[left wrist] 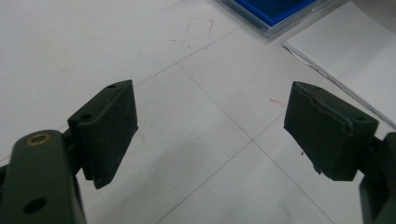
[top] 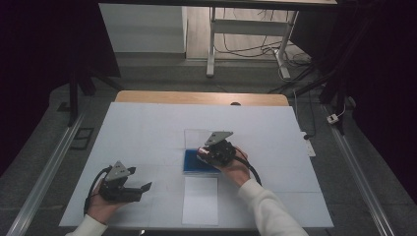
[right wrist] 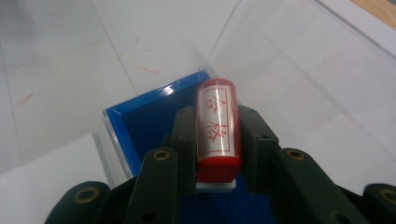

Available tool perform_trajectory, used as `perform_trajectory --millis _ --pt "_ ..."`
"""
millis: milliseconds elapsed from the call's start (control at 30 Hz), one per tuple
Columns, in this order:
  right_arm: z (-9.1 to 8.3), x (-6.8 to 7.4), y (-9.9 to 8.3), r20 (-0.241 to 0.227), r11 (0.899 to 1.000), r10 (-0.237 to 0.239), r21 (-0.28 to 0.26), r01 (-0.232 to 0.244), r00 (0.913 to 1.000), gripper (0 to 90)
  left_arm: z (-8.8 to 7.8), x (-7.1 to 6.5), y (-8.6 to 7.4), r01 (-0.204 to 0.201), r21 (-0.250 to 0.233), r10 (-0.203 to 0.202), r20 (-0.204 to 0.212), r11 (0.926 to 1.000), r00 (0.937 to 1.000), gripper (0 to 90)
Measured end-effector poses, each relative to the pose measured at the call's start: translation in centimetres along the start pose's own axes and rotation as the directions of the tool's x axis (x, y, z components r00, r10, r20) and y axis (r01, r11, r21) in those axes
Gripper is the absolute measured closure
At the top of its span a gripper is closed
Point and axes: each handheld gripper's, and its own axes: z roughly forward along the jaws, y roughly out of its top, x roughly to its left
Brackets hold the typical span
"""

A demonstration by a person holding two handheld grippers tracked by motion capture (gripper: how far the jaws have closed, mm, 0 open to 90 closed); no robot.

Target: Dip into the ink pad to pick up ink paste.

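White table [top: 147, 132]: stamp [right wrist: 217, 126] inside right tool [right wrist: 217, 140]

Table [top: 147, 132] covered with white sheets, wooden edge showing at the far side. Blue ink pad case [top: 194, 162] lies near the table's middle, its clear lid [top: 196, 137] open flat on the far side. White paper sheet [top: 200, 200] lies just beside the case, nearer the person.
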Motion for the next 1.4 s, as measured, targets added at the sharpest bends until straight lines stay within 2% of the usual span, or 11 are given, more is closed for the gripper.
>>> perform_trajectory --millis 100,333,767,900,1300,1400 --pt "0.26 0.08 -0.12 0.003 1.0 -0.011 0.017 0.011 0.9999 69.9 -0.01 0.02 -0.03 0.001 0.001 -0.001 0.0 1.0 1.0 17.1" --pt "0.26 0.03 -0.18 0.003 1.0 0.008 0.019 -0.008 1.0 70.0 -0.05 -0.06 -0.05 0.001 0.0 -0.001 -0.006 1.0 1.0 17.1" --pt "0.24 0.33 0.05 0.023 0.999 -0.012 0.05 0.011 0.9996 70.4 0.0 -0.09 -0.1 -0.002 0.006 0.002 -0.005 1.0 1.0 17.1" --pt "0.29 0.31 0.04 0.017 0.999 -0.001 0.044 0.0 0.9998 70.5 -0.03 -0.09 -0.11 -0.002 0.005 0.002 -0.006 1.0 1.0 17.1" --pt "0.49 0.51 0.01 0.029 0.998 -0.021 0.066 0.019 0.9994 70.8 -0.07 -0.2 -0.14 -0.001 0.006 0.001 -0.006 1.0 1.0 17.1" --pt "0.52 0.52 -0.06 0.027 0.998 -0.012 0.065 0.01 0.9996 70.8 -0.1 -0.2 -0.15 -0.001 0.006 0.001 -0.007 1.0 1.0 17.1"
